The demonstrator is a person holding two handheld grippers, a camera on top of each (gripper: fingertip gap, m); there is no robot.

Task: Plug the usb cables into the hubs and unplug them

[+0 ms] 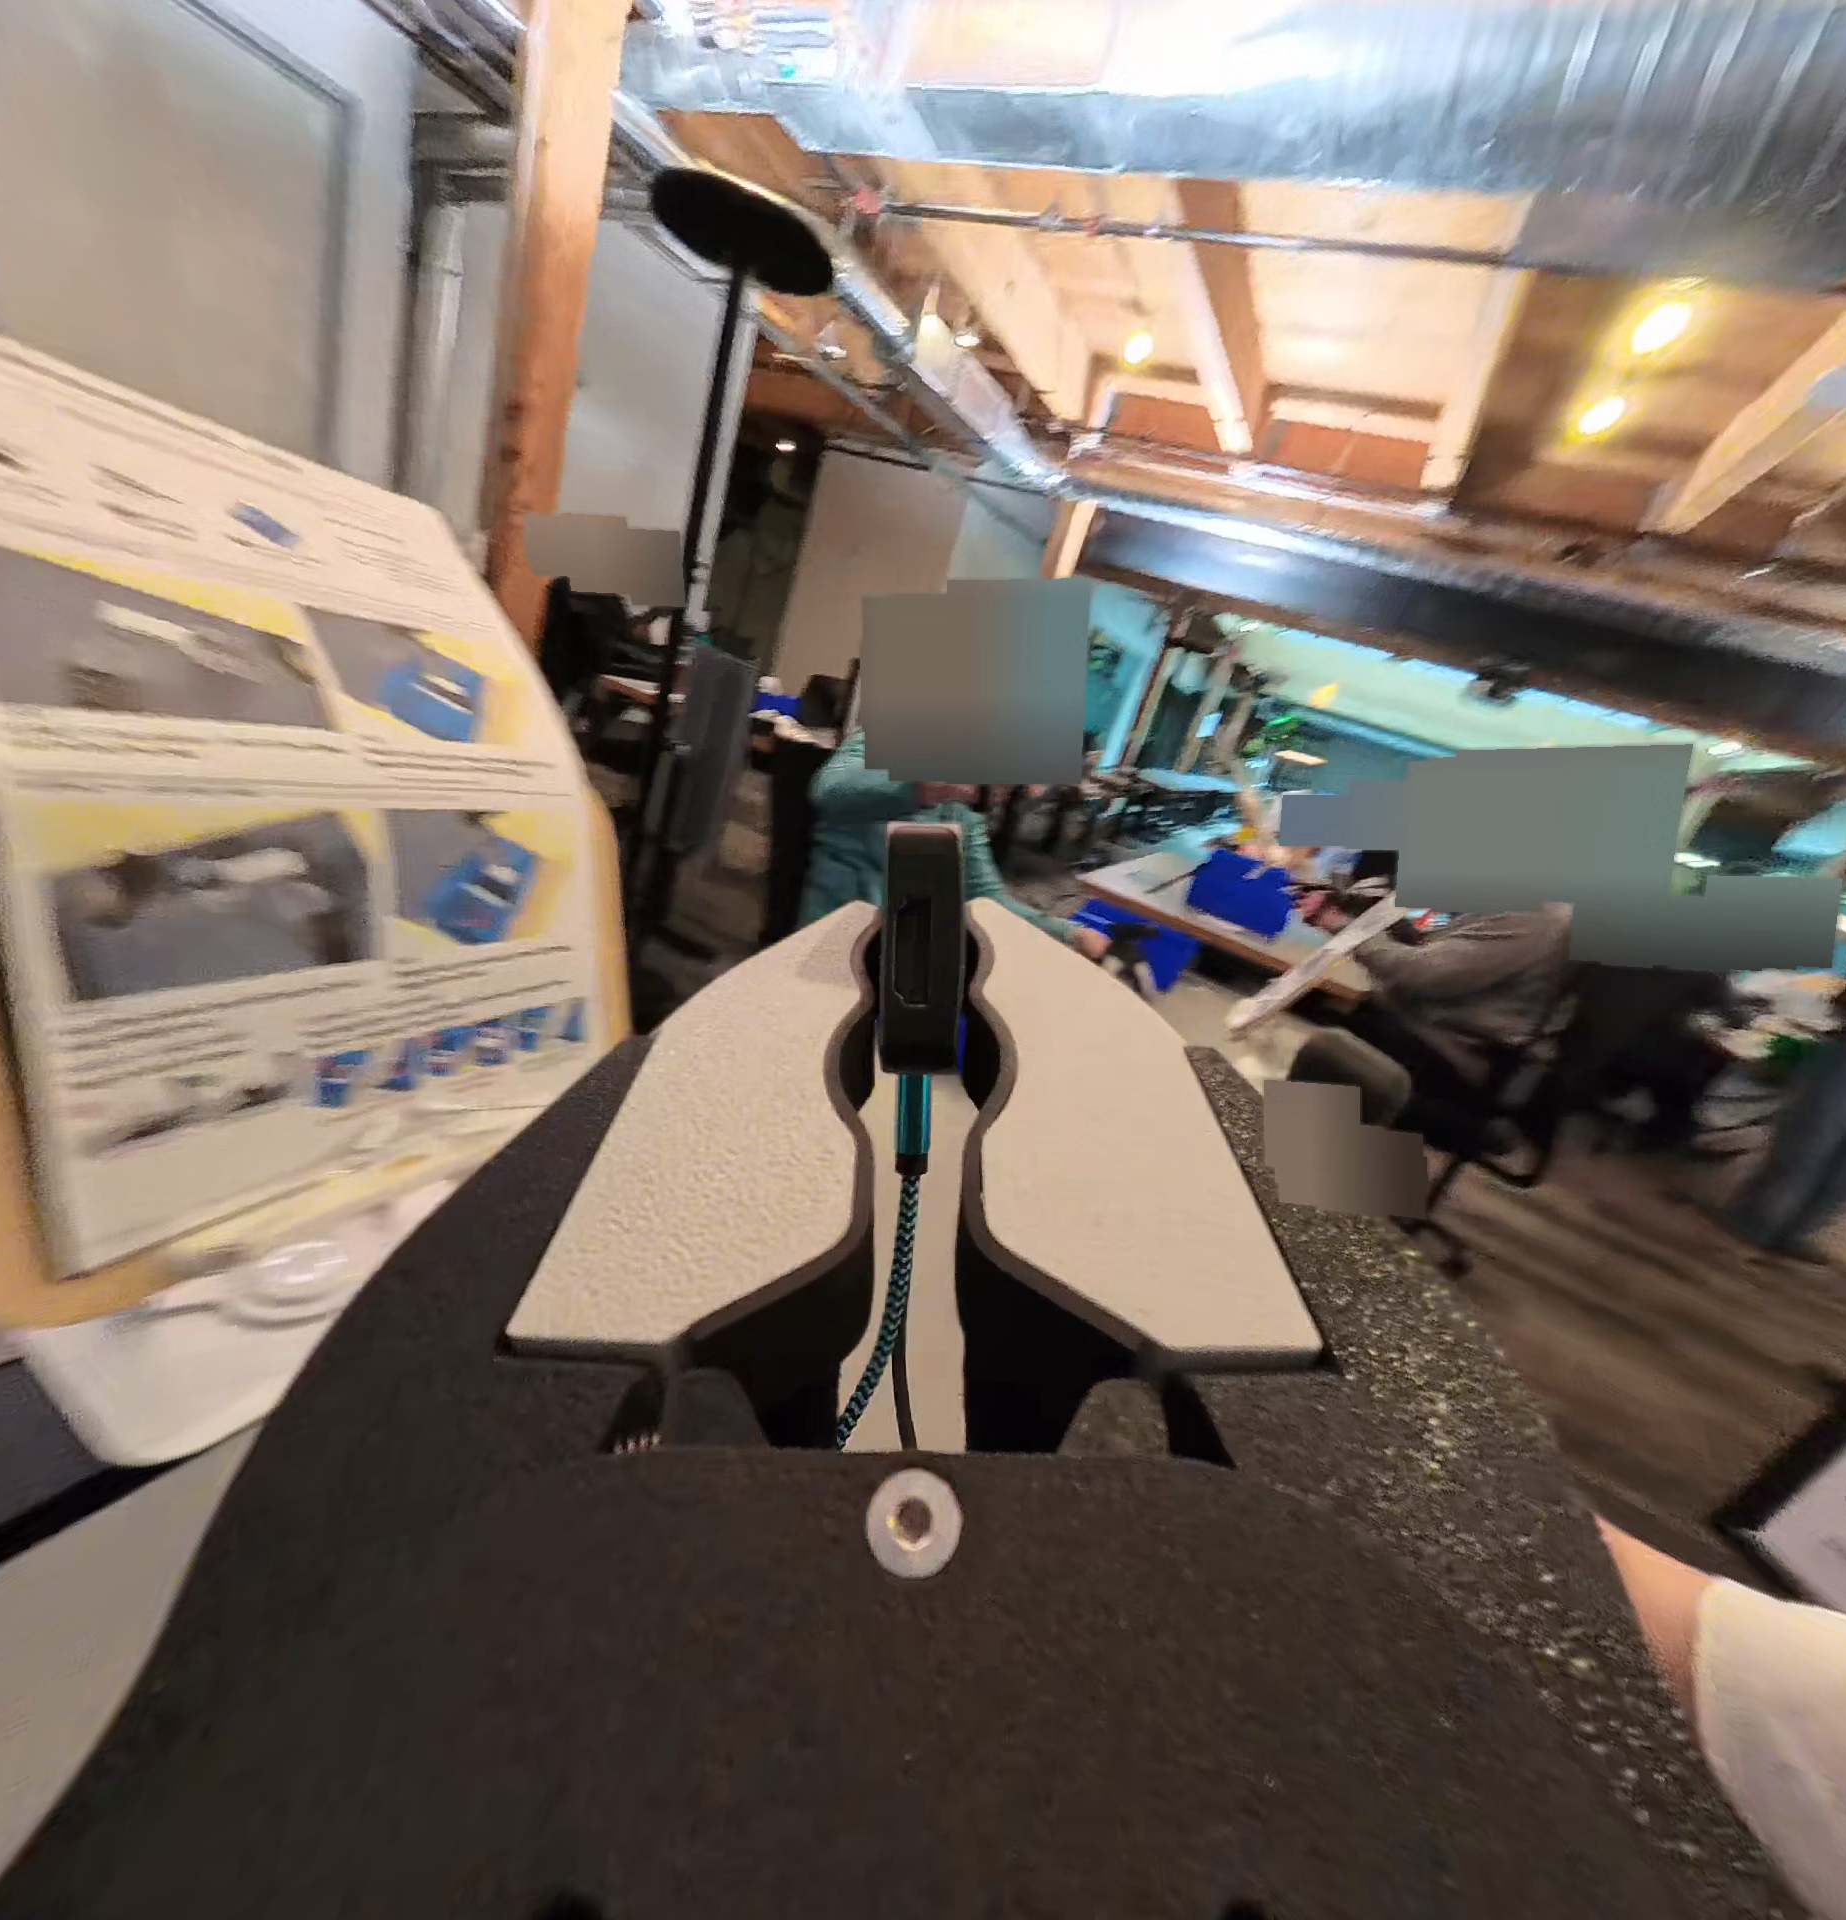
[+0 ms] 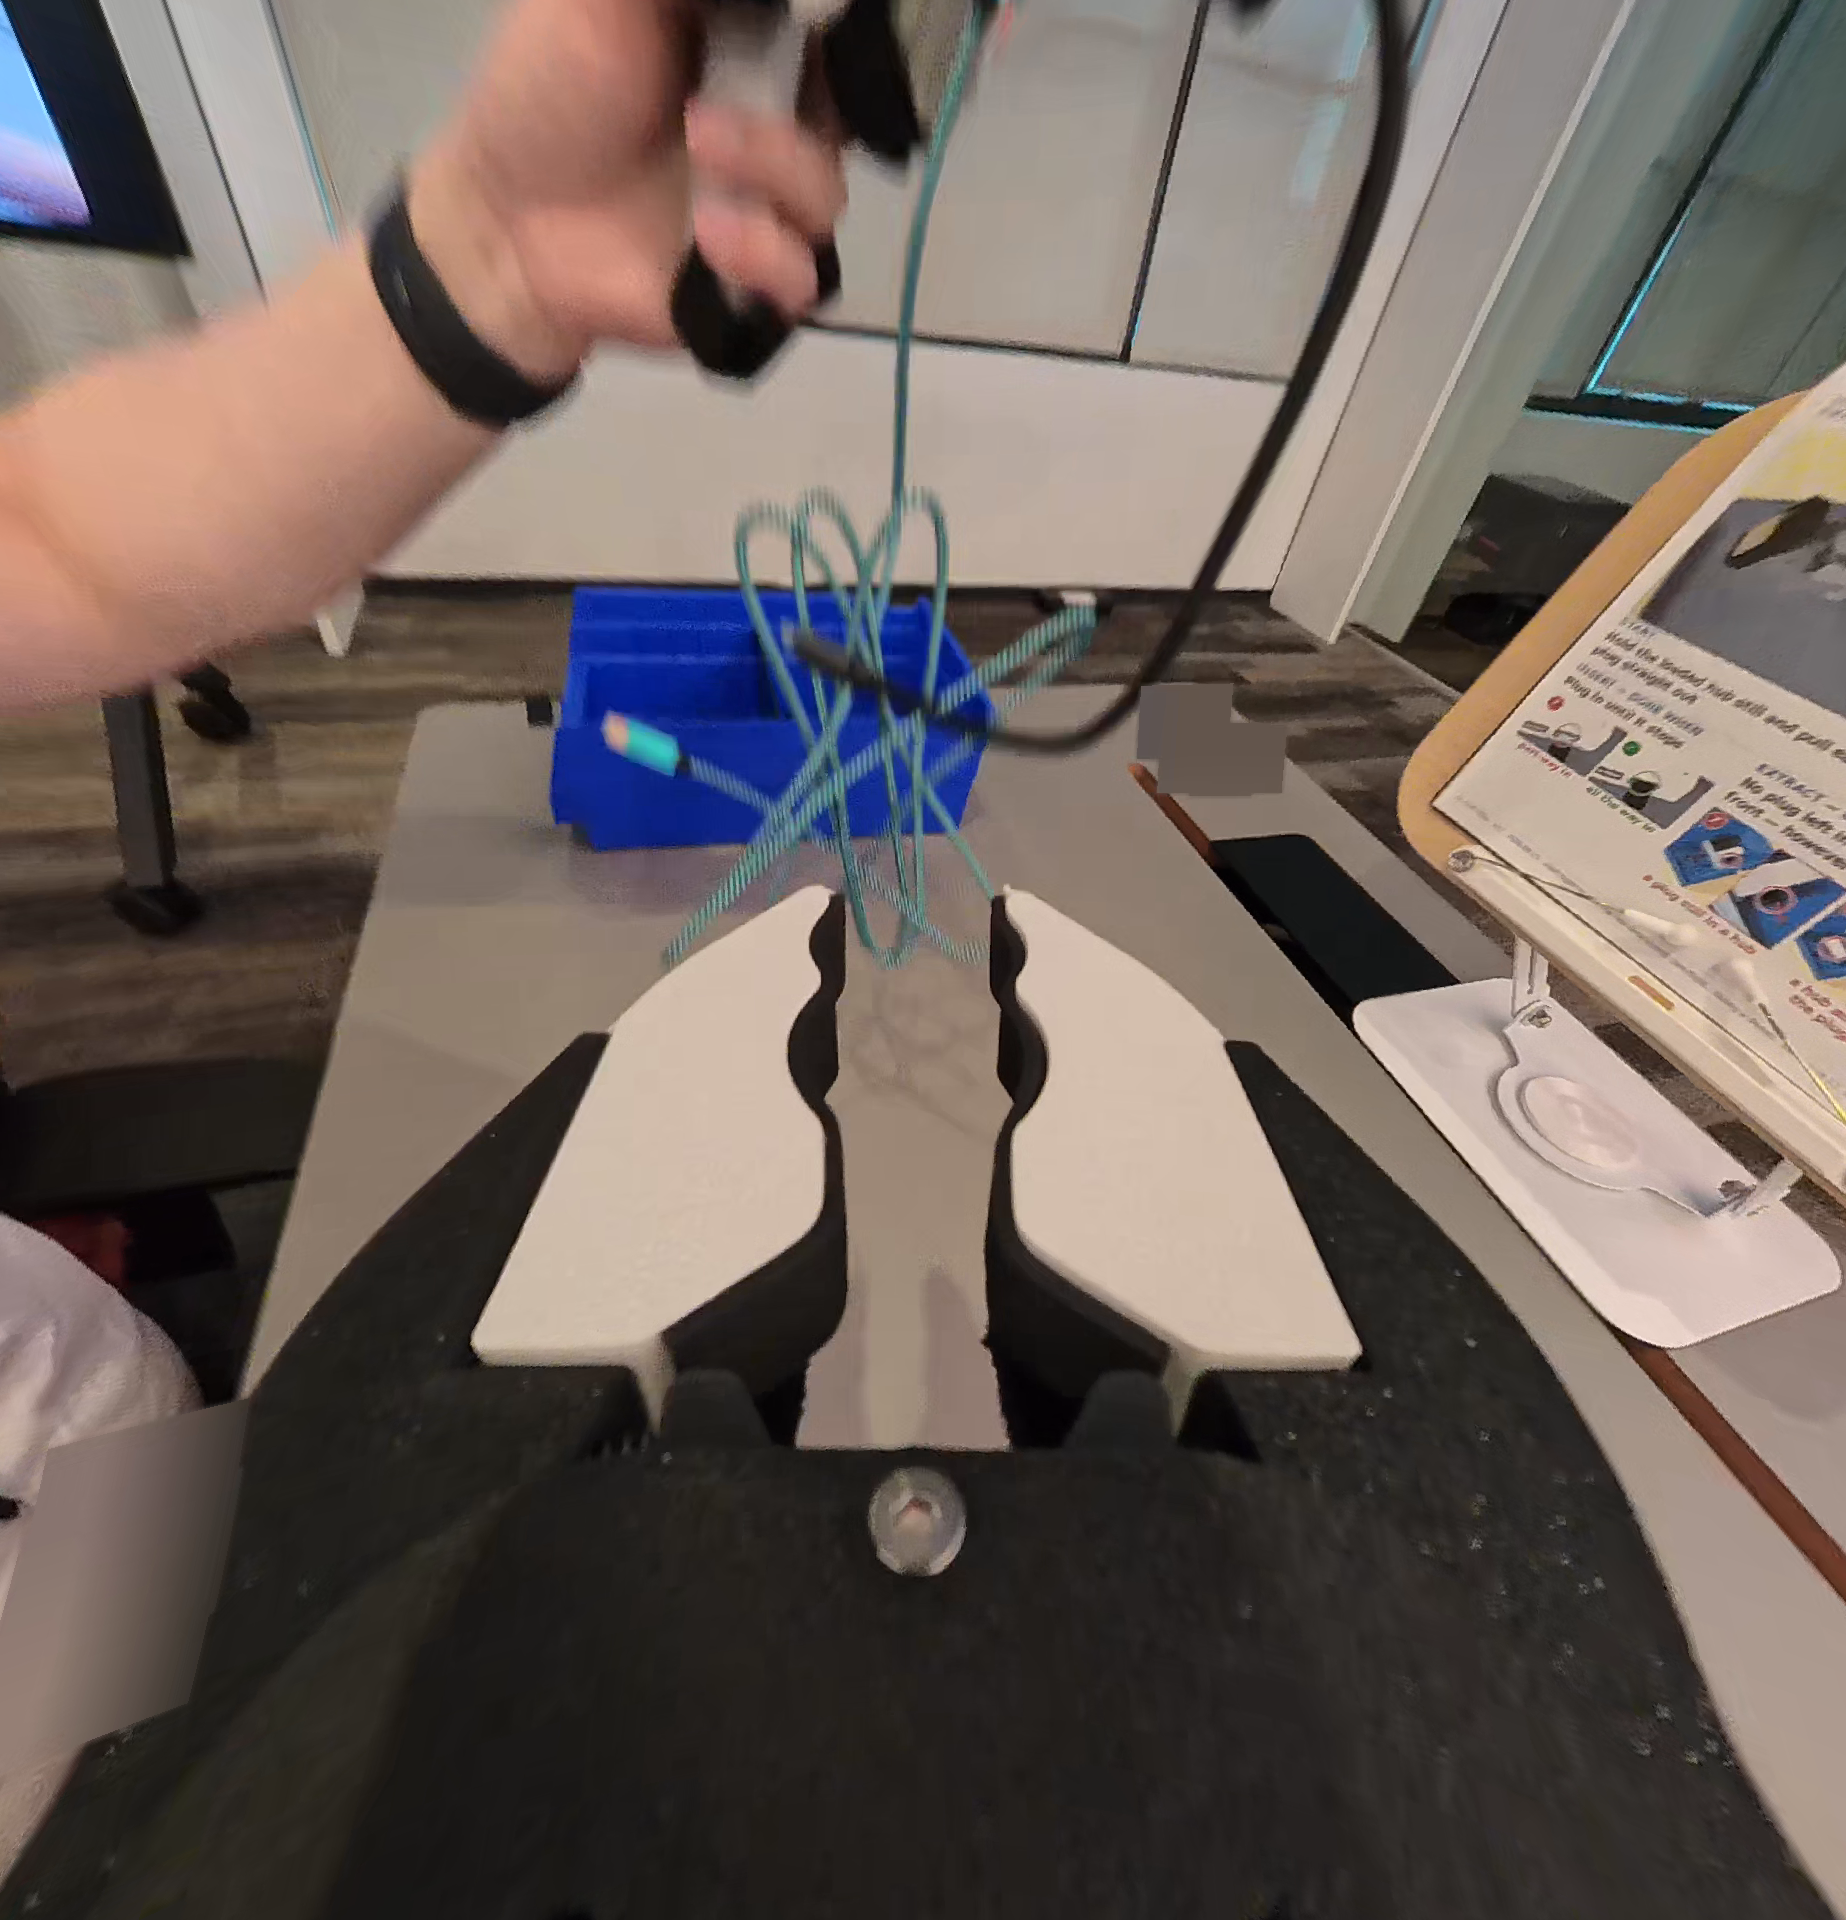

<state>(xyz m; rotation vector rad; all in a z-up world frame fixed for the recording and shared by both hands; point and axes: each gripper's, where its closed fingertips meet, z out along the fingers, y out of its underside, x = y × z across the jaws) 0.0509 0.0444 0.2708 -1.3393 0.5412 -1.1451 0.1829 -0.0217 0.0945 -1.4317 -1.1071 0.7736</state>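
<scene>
Black hub — upright (teal braided cable)

Matt black plastic hub on a braided teal cloth-sheathed cable, grainy white jaws over rough black foam, a glossy blue plastic bin, and a smooth grey tabletop
</scene>
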